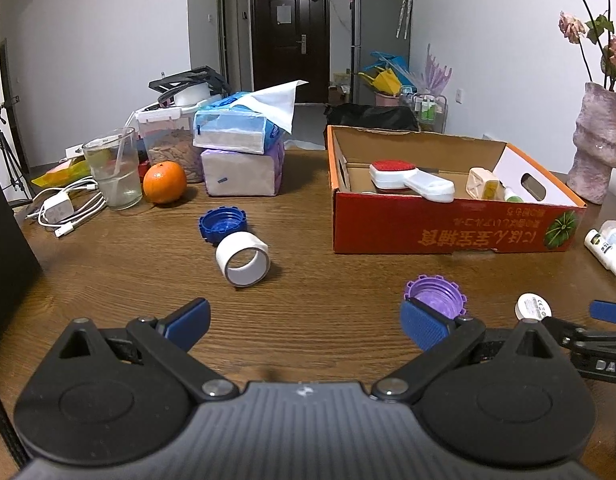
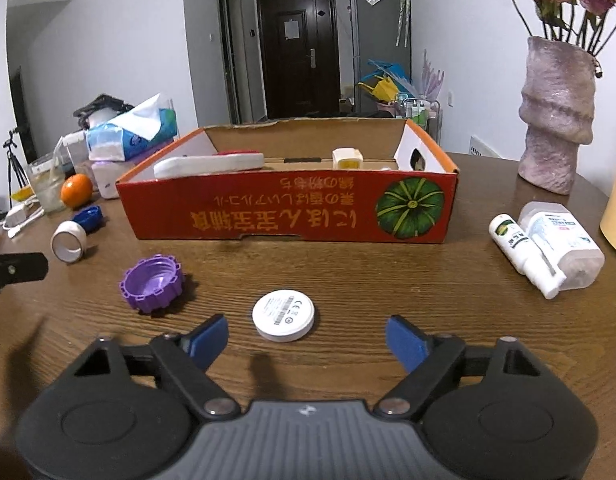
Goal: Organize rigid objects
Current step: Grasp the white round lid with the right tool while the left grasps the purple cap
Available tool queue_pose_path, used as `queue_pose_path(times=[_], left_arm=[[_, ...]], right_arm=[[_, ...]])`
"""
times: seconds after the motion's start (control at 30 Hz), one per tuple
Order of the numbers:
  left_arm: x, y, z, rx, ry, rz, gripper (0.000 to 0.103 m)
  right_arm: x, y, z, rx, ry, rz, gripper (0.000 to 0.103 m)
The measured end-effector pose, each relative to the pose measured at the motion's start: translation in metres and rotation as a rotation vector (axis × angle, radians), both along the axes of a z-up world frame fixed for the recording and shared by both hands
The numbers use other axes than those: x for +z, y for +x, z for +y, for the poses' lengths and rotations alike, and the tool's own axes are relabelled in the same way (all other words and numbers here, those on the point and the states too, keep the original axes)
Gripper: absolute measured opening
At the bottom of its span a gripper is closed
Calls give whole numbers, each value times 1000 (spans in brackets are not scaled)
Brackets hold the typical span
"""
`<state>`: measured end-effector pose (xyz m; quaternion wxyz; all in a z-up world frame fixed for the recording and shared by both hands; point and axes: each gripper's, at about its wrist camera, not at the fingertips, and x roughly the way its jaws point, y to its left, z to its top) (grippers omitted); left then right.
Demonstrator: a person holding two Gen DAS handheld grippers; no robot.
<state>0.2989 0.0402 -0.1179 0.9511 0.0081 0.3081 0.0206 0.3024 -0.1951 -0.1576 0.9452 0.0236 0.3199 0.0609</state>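
Note:
A red cardboard box point(image 1: 447, 228) point(image 2: 288, 216) holds a white brush with a red pad point(image 1: 407, 182) point(image 2: 212, 164) and a small cream item point(image 1: 481, 184). On the table lie a purple cap point(image 1: 437, 294) point(image 2: 152, 282), a blue cap point(image 1: 222, 224) point(image 2: 88, 218), a white tape roll point(image 1: 244, 258) point(image 2: 68, 242), a white round disc point(image 1: 532, 307) point(image 2: 283, 314) and two white bottles point(image 1: 609, 246) point(image 2: 547, 248). My left gripper point(image 1: 306, 326) is open and empty, its right finger just in front of the purple cap. My right gripper point(image 2: 308, 342) is open, just short of the disc.
A pink vase point(image 1: 595, 144) point(image 2: 555, 116) with flowers stands at the right. At the left are an orange point(image 1: 164, 182) point(image 2: 76, 190), a glass point(image 1: 112, 170), tissue packs point(image 1: 240, 152), a charger with cables point(image 1: 64, 210) and a food tub point(image 1: 168, 140).

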Motion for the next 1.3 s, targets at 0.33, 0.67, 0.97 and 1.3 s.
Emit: queue_pose_path(times=[0.33, 0.67, 0.97, 1.3], left_arm=[[-3, 3, 0, -3, -4, 10, 103], [-8, 9, -8, -13, 7, 13, 103], [-14, 18, -25, -22, -10, 20, 103], [-22, 30, -52, -33, -17, 38, 103]], right_arm=[[-11, 22, 18, 8, -26, 21, 57], [-10, 21, 22, 42, -23, 4, 39], [1, 14, 5, 15, 40, -50, 39], [9, 9, -14, 0, 57, -93, 39]])
